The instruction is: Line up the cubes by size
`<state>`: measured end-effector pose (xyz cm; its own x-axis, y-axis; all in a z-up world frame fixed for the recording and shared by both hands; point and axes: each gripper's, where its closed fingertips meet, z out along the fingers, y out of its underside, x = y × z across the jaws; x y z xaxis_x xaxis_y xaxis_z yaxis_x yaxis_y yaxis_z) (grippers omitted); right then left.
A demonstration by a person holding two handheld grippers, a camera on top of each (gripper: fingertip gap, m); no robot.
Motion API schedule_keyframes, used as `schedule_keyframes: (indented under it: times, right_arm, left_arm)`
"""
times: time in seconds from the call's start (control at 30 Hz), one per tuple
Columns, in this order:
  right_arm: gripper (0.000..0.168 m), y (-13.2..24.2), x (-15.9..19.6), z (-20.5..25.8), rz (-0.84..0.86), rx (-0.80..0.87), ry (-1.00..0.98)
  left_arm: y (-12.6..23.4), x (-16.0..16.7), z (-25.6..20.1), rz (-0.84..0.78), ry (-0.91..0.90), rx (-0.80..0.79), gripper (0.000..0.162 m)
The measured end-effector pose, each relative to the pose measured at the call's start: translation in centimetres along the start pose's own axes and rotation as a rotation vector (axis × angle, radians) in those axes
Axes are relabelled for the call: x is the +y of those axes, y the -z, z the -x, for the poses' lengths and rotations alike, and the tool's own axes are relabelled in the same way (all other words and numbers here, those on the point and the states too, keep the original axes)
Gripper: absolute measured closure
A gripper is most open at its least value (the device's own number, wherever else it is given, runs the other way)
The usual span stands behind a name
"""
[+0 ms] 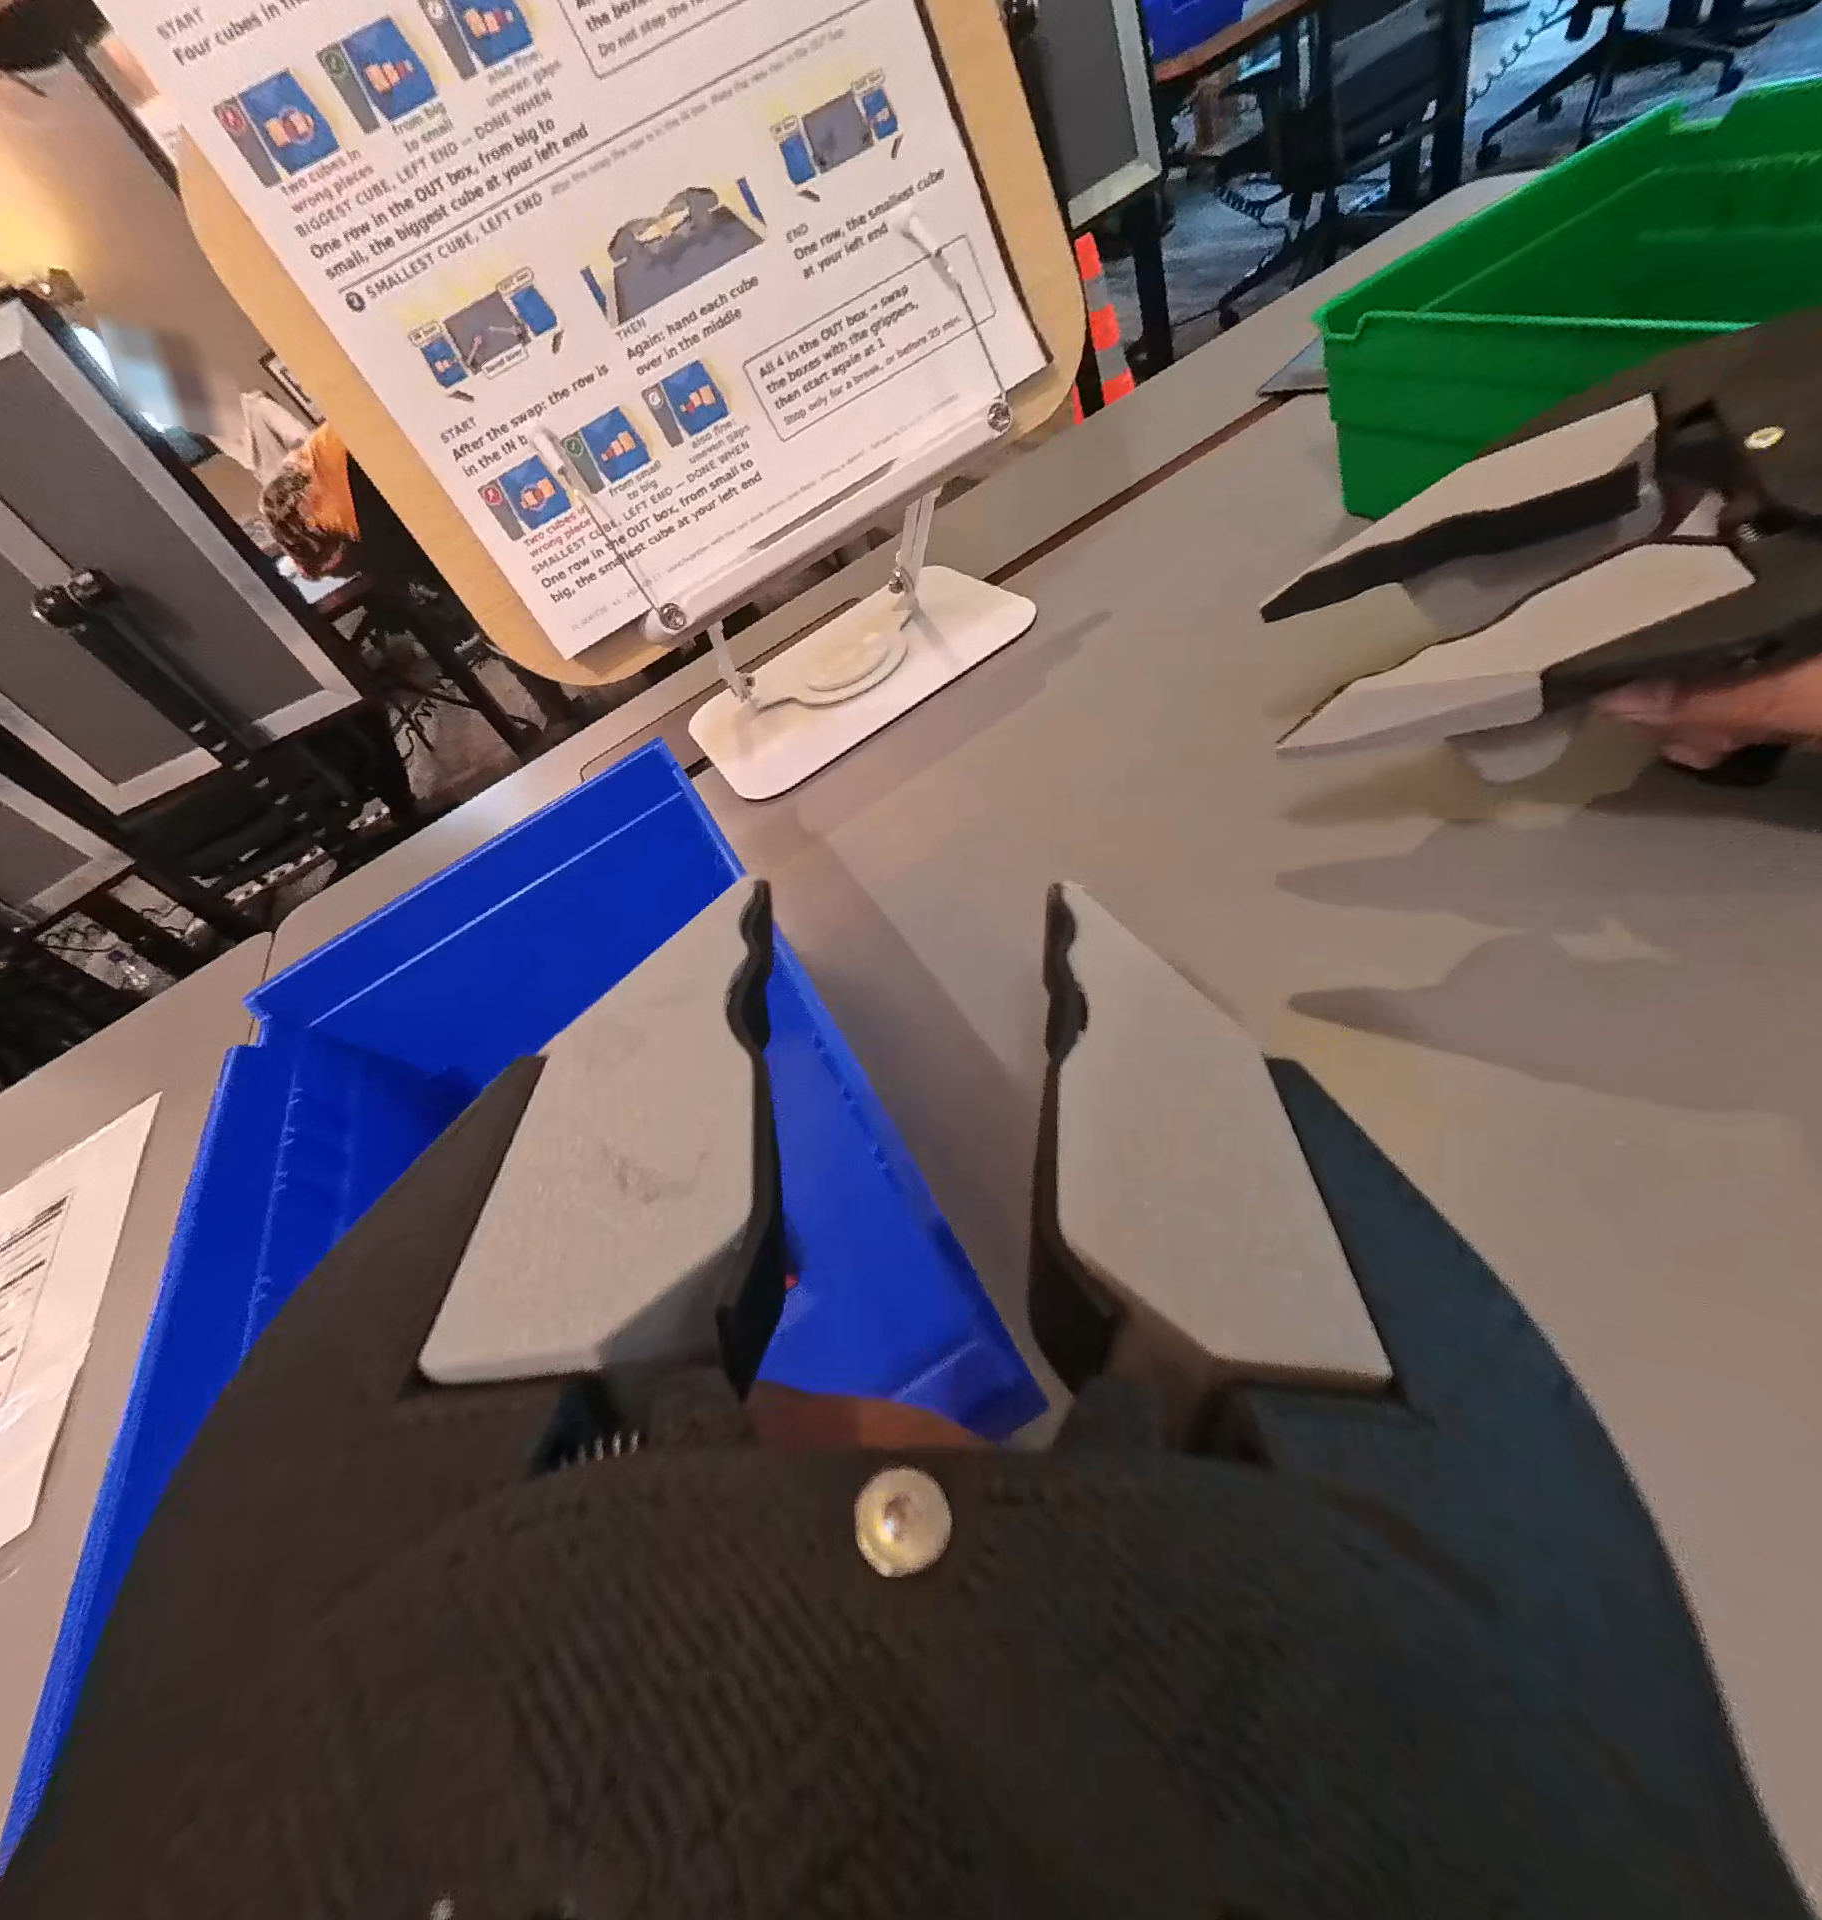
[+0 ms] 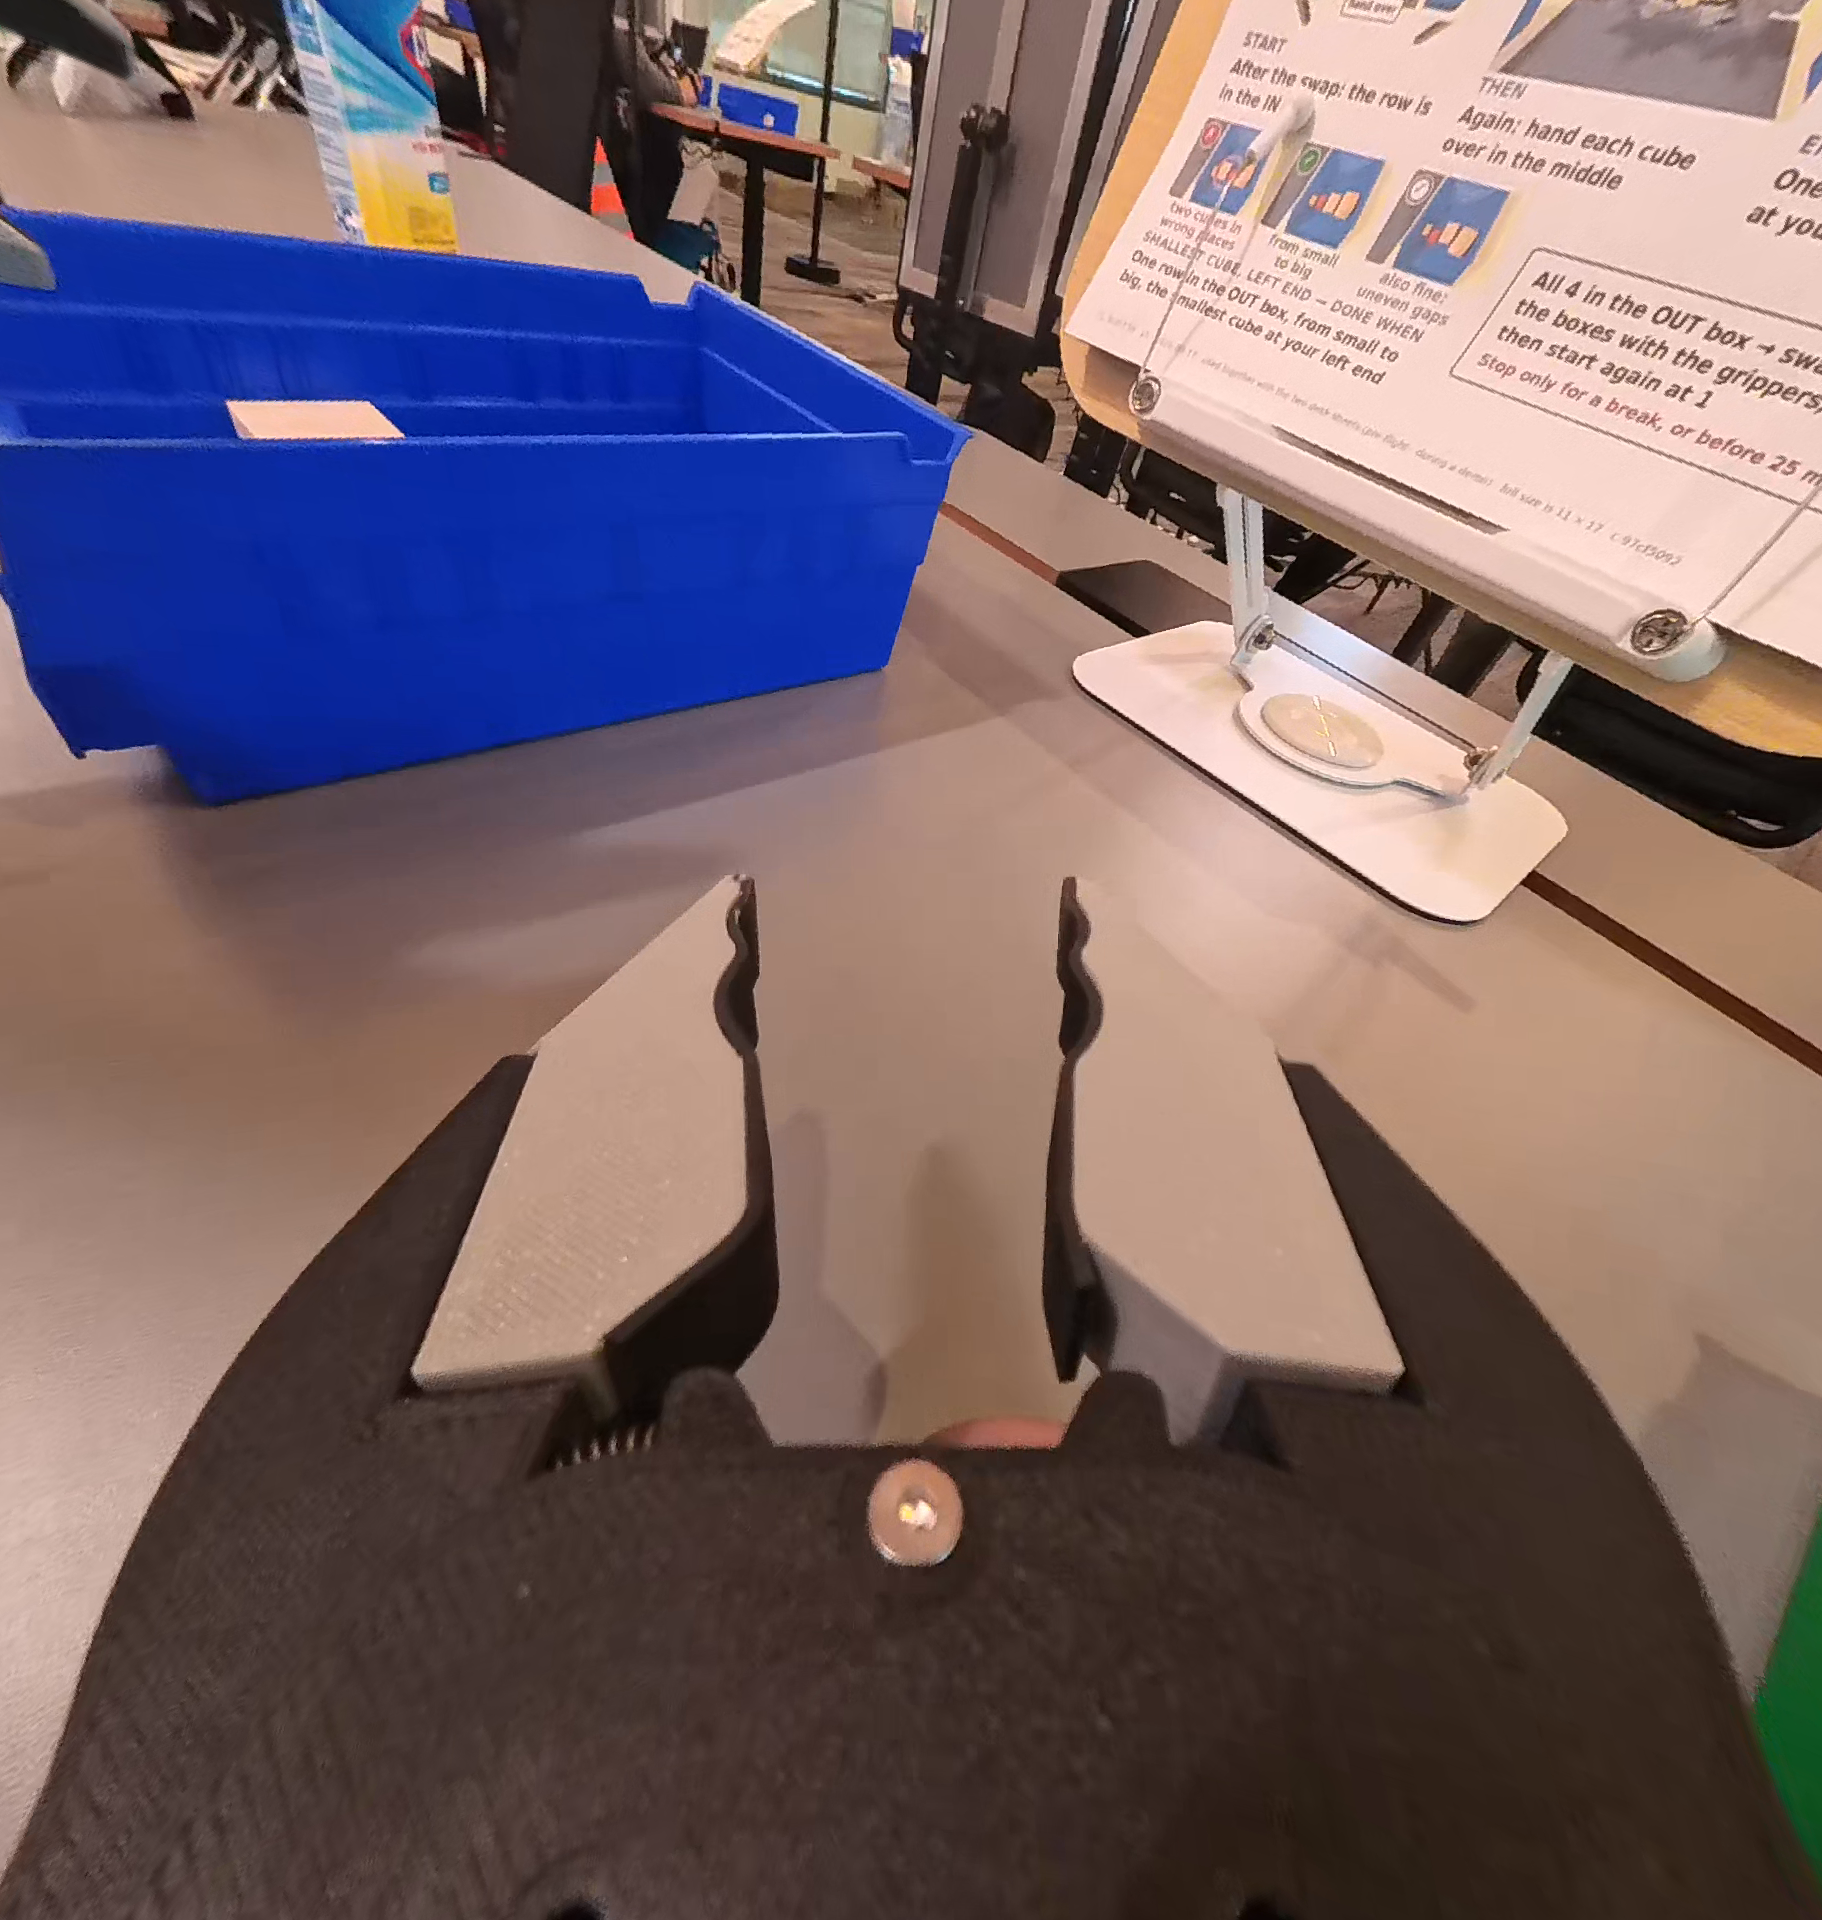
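Both grippers gape empty: left gripper (image 1: 907,894) above the blue bin's (image 2: 450,582) rim, right gripper (image 2: 907,888) beside it; one pale cube (image 2: 315,420), perhaps, inside.

Blue bin (image 1: 491,997): near part and floor hidden behind the left gripper (image 1: 907,904) in the left wrist view.
Cube (image 2: 315,420): only a pale top face shows over the blue bin's near wall in the right wrist view (its size cannot be told).
Other cubes: hidden.
Green bin (image 1: 1572,312): cut by the right edge in the left wrist view; inside hidden.
Instruction sheet (image 1: 616,312): top cut off in both views.
Paper (image 1: 24,1309): at the table's left edge, cut off and blurred.
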<state>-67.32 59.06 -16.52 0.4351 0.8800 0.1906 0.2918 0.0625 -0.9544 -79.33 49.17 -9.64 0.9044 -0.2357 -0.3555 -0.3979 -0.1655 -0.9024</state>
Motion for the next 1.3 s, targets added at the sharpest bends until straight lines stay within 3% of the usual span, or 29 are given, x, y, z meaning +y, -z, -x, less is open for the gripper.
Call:
schedule_keyframes:
  times: [0.4, 0.63, 1.0, 1.3]
  right_arm:
    - [0.112, -1.3, 0.6, 2.4, 0.050, -0.065, 0.024]
    - [0.112, -1.6, 1.0, 2.5, 0.055, -0.123, -0.079]
    - [0.115, -1.4, 0.7, 2.3, 0.062, -0.090, -0.060]
    - [0.120, -0.8, 0.3, 2.2, 0.050, -0.063, -0.046]
  left_arm:
    - [3.0, 1.7, 0.6, 0.040, 0.016, -0.056, 0.112]
    - [4.1, 1.9, 1.3, 0.050, 0.008, -0.096, 0.112]
    - [1.9, 3.1, -0.1, 0.088, -0.036, -0.051, 0.113]
    - [2.4, 1.4, -0.1, 0.032, -0.007, -0.045, 0.115]
